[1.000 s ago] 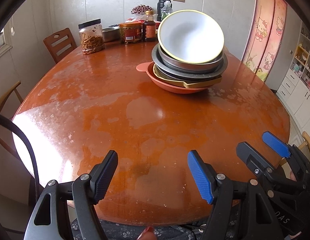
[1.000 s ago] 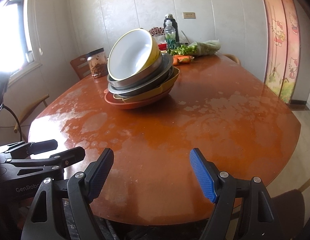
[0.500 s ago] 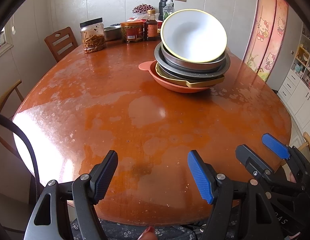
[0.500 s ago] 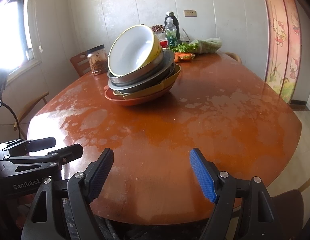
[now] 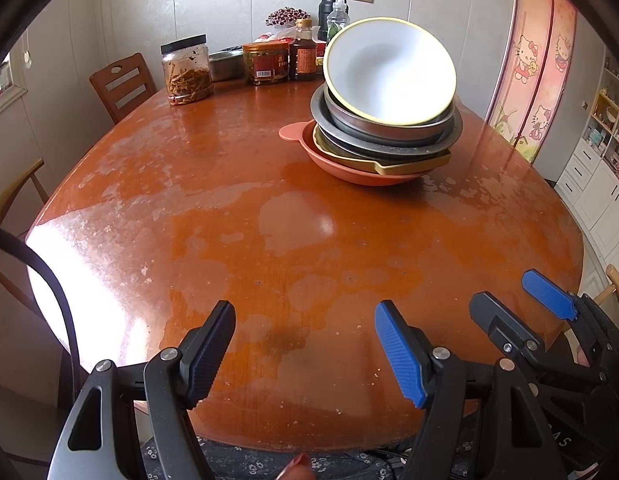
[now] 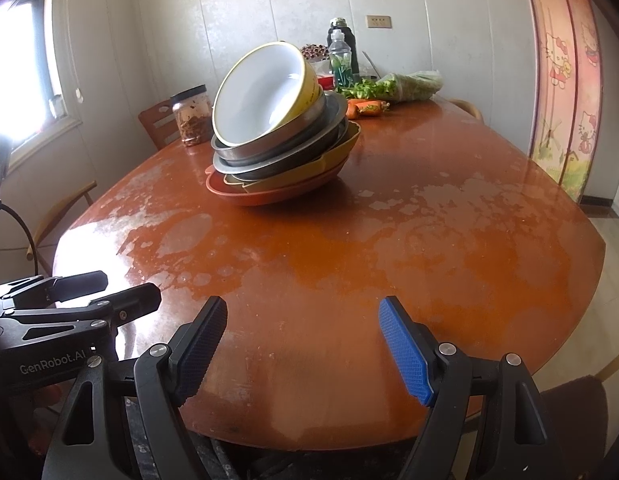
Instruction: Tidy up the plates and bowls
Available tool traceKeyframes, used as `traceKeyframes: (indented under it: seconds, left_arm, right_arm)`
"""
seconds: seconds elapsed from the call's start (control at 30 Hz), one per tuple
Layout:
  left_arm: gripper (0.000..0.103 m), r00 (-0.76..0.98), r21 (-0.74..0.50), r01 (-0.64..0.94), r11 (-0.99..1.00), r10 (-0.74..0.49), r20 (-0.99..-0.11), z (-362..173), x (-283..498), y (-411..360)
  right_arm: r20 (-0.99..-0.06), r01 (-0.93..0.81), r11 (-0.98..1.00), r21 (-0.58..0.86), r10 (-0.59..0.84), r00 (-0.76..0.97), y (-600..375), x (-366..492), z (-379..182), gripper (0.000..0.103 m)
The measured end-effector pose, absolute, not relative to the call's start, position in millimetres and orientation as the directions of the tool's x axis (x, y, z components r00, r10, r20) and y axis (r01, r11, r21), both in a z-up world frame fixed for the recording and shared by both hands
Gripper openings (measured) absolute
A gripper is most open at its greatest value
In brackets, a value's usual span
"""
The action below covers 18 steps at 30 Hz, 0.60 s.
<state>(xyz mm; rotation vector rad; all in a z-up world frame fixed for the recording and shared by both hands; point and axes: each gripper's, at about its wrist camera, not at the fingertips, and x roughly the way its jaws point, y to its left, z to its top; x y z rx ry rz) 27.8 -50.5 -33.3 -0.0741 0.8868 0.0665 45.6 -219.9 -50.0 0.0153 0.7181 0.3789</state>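
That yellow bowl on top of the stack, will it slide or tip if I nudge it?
Probably yes. The yellow bowl sits steeply tilted on the metal dishes, so a nudge could tip it off. Its white inside looks glossy, so likely slippery to pinch.

A stack of dishes stands on the far half of the table, in the upper right of centre in the left wrist view and upper centre-left in the right wrist view. At the bottom is a shallow orange dish (image 5: 361, 174) with a rounded tab handle sticking out to the left. Nested in it is a mustard-yellow dish (image 5: 405, 165). On that sits a wide grey metal plate (image 5: 389, 146), then a metal bowl (image 5: 393, 128). On top rests a bowl (image 5: 389, 70), white inside and yellow outside (image 6: 305, 88), tilted steeply so its opening faces the camera.
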Motion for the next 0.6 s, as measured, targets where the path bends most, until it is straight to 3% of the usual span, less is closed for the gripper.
traceKeyframes:
  seconds: [0.6]
  left_arm:
    - [0.073, 0.624, -0.042, -0.075, 0.996, 0.014, -0.781, -34.3, 32.0, -43.2]
  right_arm:
    - [-0.628, -0.343, 0.932, 0.116, 0.336, 0.702, -221.7, 45.9, -44.4, 0.080]
